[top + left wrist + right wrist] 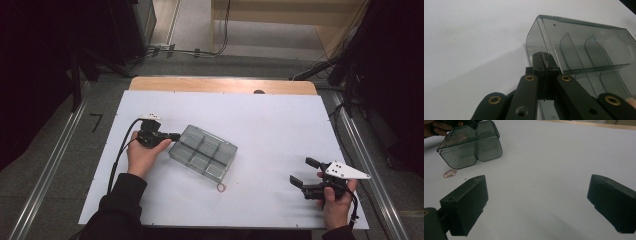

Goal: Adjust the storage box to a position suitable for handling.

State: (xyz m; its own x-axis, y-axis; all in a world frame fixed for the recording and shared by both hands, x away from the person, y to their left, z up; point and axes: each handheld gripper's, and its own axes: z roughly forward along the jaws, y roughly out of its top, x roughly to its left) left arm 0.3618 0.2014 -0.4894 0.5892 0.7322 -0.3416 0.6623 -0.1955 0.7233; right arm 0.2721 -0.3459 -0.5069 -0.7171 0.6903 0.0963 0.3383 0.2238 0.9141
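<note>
Left gripper pinches the end wall of the divided box; right gripper waits.

The smoky plastic organizer box (203, 152) sits mid-table on the white sheet (270, 120), a small rubber band (221, 187) just off its near corner. The left gripper (173, 136), jaws clenched on the box's rim, lies low with its hand (142, 155) behind it. Likely next: steadying or dragging the box. The right gripper (306, 172) rests well apart, jaws spread wide, holding nothing.
</note>
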